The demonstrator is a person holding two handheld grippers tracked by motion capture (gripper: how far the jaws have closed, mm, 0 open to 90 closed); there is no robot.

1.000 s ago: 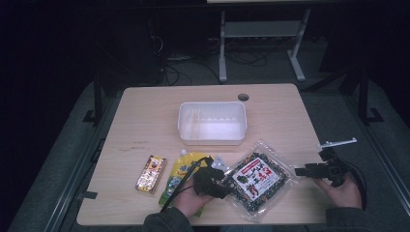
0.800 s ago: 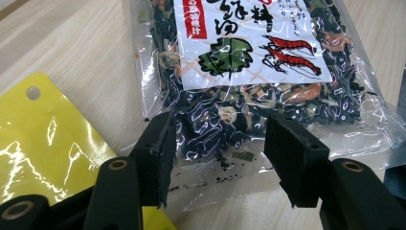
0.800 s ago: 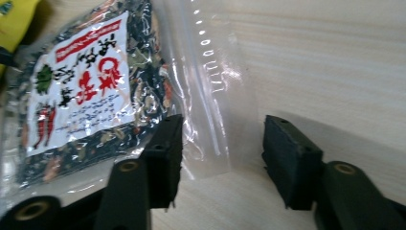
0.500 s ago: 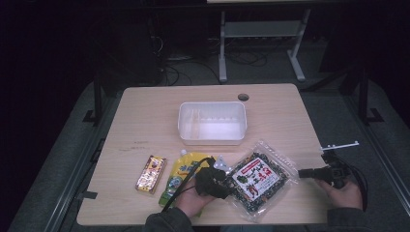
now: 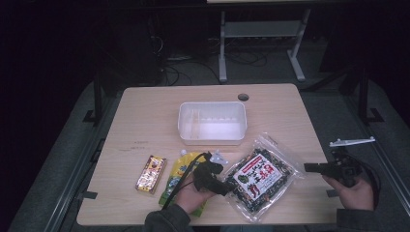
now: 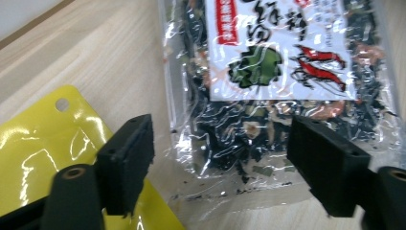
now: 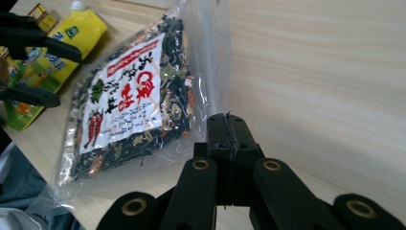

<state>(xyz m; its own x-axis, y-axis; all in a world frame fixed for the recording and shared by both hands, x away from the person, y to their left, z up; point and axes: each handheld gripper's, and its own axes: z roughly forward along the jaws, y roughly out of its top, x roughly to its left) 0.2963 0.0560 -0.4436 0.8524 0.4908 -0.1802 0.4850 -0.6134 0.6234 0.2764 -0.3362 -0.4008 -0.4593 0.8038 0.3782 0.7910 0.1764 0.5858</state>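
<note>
A clear bag of dried greens [image 5: 261,176] with a red and white label lies flat at the table's front. My left gripper [image 5: 226,186] lies low at its left corner. Its jaws have just been opening and now stand wide open [image 6: 220,153], with the bag's corner [image 6: 277,48] between them but not pressed. My right gripper [image 5: 308,167] is off the bag's right edge, shut with nothing seen between its jaws [image 7: 227,120]. The tips sit right at the clear rim of the bag [image 7: 129,110].
A white plastic tub [image 5: 212,137] stands at the middle of the wooden table [image 5: 145,111]. A yellow pouch [image 5: 181,169] lies under my left hand, and a candy bar [image 5: 151,173] lies left of it. The table's right edge is close behind my right hand.
The right gripper's jaws have come together and that hand has risen a little. The left hand has stayed at the bag's corner.
</note>
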